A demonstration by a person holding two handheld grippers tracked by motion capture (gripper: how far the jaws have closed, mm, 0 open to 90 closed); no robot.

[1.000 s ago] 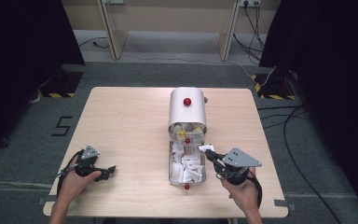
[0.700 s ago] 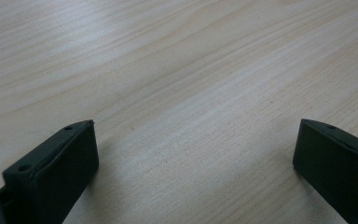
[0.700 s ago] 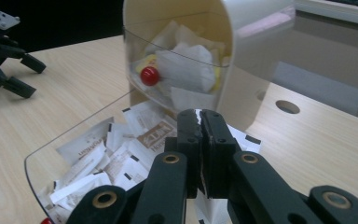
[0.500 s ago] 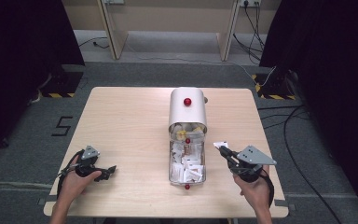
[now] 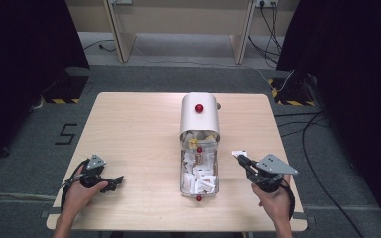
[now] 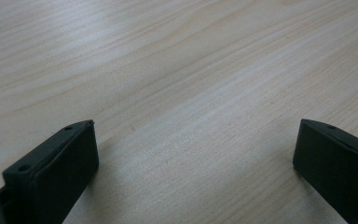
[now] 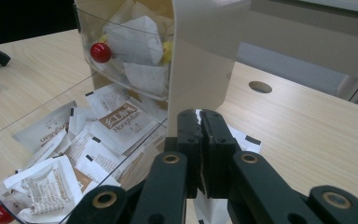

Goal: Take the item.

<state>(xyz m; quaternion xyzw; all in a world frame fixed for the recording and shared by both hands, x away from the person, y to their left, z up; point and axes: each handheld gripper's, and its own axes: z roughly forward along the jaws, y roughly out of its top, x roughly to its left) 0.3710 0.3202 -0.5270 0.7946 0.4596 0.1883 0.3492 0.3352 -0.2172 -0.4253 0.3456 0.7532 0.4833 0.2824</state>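
Fingers clenched on the right gripper (image 5: 243, 161), pinching a white sachet (image 5: 238, 153) just above the counter (image 5: 139, 129), right beside the clear bin (image 5: 199, 171) of sachets; in the right gripper view the sachet (image 7: 242, 140) pokes out either side of the black fingers (image 7: 213, 135); the left gripper (image 5: 113, 182) rests near the counter's front-left corner, fingers (image 6: 60, 163) released and spread wide over bare wood.
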